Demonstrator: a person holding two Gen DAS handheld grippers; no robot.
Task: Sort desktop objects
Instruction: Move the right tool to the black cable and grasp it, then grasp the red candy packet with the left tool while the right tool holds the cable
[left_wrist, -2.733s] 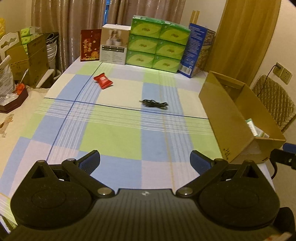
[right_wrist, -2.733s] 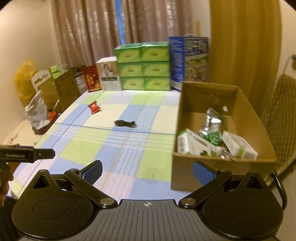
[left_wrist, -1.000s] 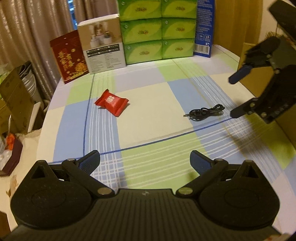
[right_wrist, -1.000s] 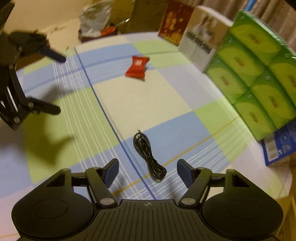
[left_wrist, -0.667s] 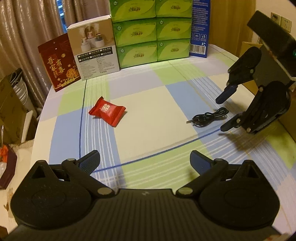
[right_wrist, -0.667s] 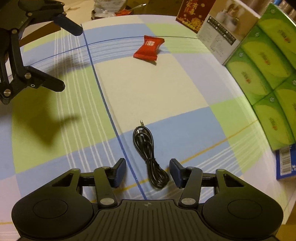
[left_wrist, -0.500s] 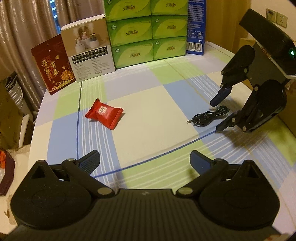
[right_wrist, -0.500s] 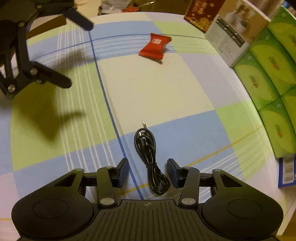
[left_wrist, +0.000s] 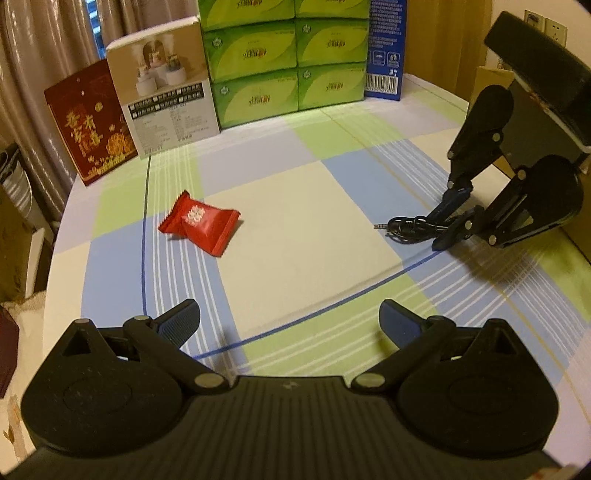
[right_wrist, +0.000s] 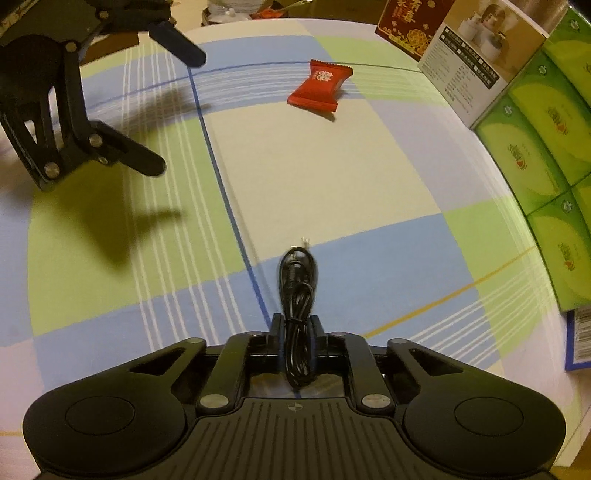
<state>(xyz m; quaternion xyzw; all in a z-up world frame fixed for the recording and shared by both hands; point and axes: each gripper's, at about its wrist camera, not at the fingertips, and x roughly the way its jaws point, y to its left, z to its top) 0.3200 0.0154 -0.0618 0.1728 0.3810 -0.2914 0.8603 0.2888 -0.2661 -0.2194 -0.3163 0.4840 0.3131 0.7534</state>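
A coiled black audio cable (right_wrist: 297, 291) lies on the checked tablecloth, and my right gripper (right_wrist: 297, 325) is shut on its near end. The left wrist view shows the same cable (left_wrist: 408, 224) pinched in the right gripper (left_wrist: 452, 221) at the right. A red candy packet (left_wrist: 201, 221) lies on the cloth ahead and to the left of my left gripper (left_wrist: 290, 317), which is open and empty above the cloth. The packet also shows in the right wrist view (right_wrist: 319, 86), with the left gripper (right_wrist: 168, 103) open at the upper left.
Stacked green tissue packs (left_wrist: 288, 55), a white product box (left_wrist: 166, 99), a red gift box (left_wrist: 90, 122) and a blue box (left_wrist: 386, 44) line the table's far edge. A cardboard box (left_wrist: 491, 81) stands behind the right gripper. The table edge (left_wrist: 59, 236) curves at the left.
My right gripper has closed its fingers on the black cable, having slid forward over it. My left gripper has moved forward and left toward the red packet and stays open.
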